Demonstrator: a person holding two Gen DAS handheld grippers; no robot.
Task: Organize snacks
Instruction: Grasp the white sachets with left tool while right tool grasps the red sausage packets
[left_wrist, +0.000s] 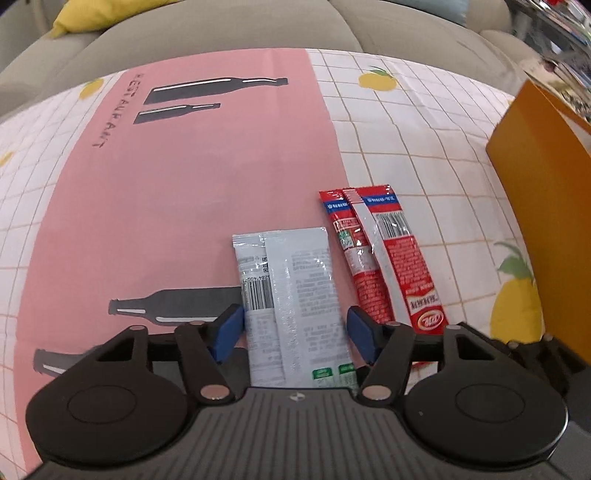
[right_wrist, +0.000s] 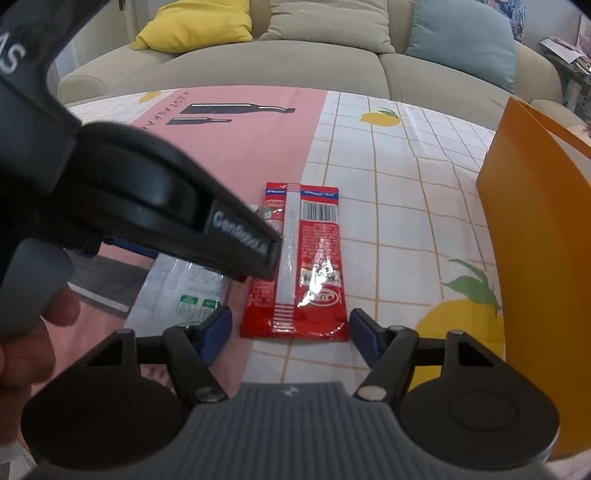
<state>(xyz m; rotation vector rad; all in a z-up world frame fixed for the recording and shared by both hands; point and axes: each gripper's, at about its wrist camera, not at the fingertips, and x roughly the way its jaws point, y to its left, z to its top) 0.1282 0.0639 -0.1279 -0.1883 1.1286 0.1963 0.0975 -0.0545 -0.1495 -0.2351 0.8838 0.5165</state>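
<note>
Blue-padded and spread apart, the left gripper (left_wrist: 295, 332) straddles the white foil snack packet (left_wrist: 291, 295) for grasping, while the open right gripper (right_wrist: 290, 336) lines up near the red foil snack packet (right_wrist: 299, 266).

Between the blue, matt, rubbery-looking pads (left_wrist: 232, 328) of the left gripper (left_wrist: 297, 328) lay a white snack packet (left_wrist: 295, 295) of crinkled glossy film, and just right of it a red snack packet (left_wrist: 384, 258) of shiny foil-like plastic that caught glare. Both grippers, the right gripper (right_wrist: 290, 338) included, were matt black plastic with small bright metal pins and a ribbed grey body. Beneath the fingers lay a smooth printed tablecloth (left_wrist: 184, 206); to the right stood a matt orange paper bag (right_wrist: 535, 258).
</note>
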